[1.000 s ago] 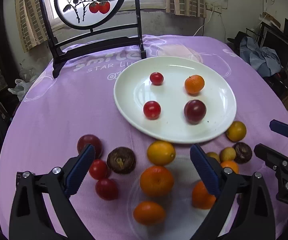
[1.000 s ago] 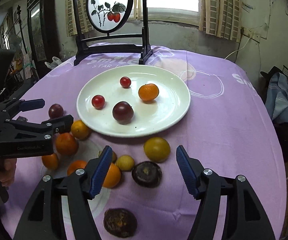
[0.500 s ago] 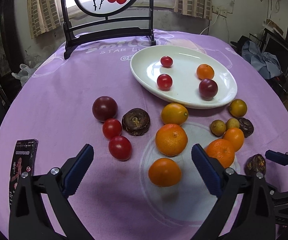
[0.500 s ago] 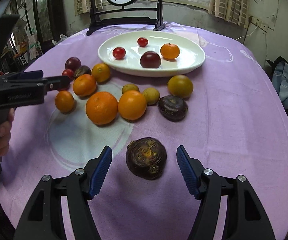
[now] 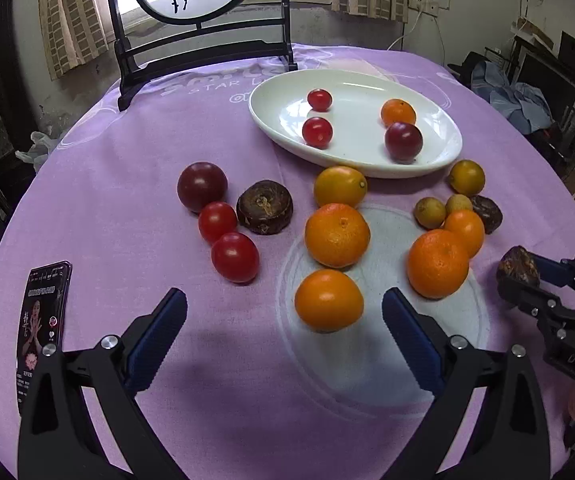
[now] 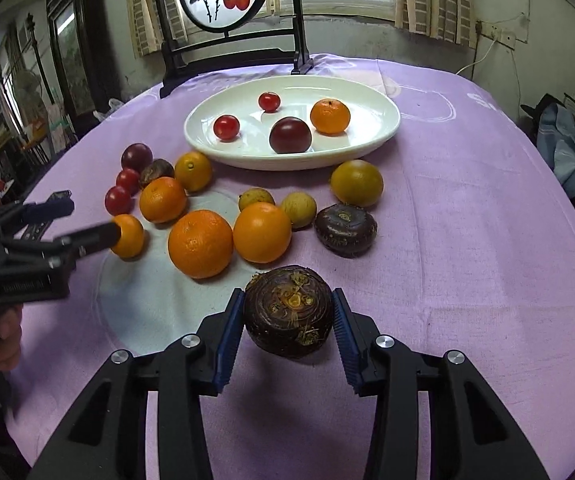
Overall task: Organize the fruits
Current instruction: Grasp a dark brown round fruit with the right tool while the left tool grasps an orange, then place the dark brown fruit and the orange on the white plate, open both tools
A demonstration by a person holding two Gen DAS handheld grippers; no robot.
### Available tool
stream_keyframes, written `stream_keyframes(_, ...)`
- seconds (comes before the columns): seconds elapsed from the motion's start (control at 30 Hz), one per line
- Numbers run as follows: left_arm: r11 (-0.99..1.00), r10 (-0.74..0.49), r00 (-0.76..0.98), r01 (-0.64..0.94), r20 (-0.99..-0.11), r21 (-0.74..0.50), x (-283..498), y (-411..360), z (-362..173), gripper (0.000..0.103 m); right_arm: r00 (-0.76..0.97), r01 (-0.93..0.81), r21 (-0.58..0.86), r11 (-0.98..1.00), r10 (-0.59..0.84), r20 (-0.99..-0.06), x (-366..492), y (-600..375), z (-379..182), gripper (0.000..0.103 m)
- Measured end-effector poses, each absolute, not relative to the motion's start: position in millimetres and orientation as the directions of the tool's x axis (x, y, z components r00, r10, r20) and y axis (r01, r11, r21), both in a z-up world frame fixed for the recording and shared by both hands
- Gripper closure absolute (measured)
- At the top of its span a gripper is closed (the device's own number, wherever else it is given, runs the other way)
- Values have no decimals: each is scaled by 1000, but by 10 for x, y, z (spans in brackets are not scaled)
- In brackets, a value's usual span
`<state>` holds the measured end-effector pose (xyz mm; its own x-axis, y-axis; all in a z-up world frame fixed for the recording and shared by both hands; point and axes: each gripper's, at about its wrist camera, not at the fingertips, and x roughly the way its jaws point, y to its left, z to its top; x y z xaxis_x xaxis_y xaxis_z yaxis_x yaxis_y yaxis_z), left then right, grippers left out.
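A dark brown water chestnut sits between the blue pads of my right gripper. The jaws are closing and both pads touch its sides. In the left wrist view the same chestnut shows at the tip of the right gripper. My left gripper is open, low over the purple cloth, with a small orange just ahead between its fingers. Oranges, cherry tomatoes, plums, longans and more chestnuts lie loose on the cloth. The white plate holds two cherry tomatoes, a plum and a mandarin.
A phone lies on the cloth by the left finger. A black stand with a round painted screen is behind the plate. The left gripper and a hand show at the left of the right wrist view. Clothes and furniture crowd the right.
Both grippers have pulled back from the plate and sunk toward the cloth. The right jaws, wide around the chestnut half a second ago, have closed onto it. The left jaws stay wide.
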<state>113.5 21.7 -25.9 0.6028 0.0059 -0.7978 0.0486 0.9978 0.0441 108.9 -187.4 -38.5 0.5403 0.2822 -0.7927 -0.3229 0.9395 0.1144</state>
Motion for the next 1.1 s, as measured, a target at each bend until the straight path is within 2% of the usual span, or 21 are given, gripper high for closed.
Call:
stream_keyframes(0.17, 992, 10, 593, 93, -805, 81, 1135, 75, -357, 8, 537, -315, 174, 933, 327, -778, 1101, -1954, -394, 59)
stream_keyframes(0.23, 990, 15, 587, 105, -810, 95, 1154, 32, -399, 20, 541, -321, 192, 927, 346, -767, 1085, -1977, -380, 59)
stream_keyframes(0.27, 988, 13, 574, 116, -819, 97, 1174, 7, -432, 29, 540, -325, 200, 924, 355, -763, 1079, -1983, -379, 59)
stream_keyframes(0.33, 988, -2, 547, 132, -837, 84, 1210, -29, -494, 39, 536, -335, 218, 917, 375, -757, 1072, -1992, -379, 59)
stream_keyframes(0.4, 987, -24, 549, 146, -835, 68, 1214, -58, -507, 58, 534, -340, 230, 912, 389, -751, 1070, -2001, -377, 59)
stream_keyframes(0.43, 985, -7, 559, 146, -829, 91, 1213, -85, -494, 64, 534, -343, 234, 910, 394, -748, 1064, -2007, -374, 59)
stream_keyframes(0.63, 978, -37, 558, 190, -829, 84, 1187, -132, -421, 64, 542, -361, 213, 908, 390, -744, 1015, -1964, -313, 59)
stream_keyframes(0.83, 975, -108, 615, 219, -782, 38, 1265, -42, 20, 64, 568, -425, 152, 892, 394, -722, 1093, -1837, 49, 59)
stream_keyframes(1.0, 983, -80, 672, 175, -736, 53, 1664, 2, 321, 64, 627, -453, 53, 890, 359, -691, 1426, -1612, 303, 59)
stream_keyframes(1.1, 988, -60, 671, 145, -739, 52, 2008, 15, 356, 64, 634, -466, 24, 885, 353, -688, 1701, -1423, 308, 59)
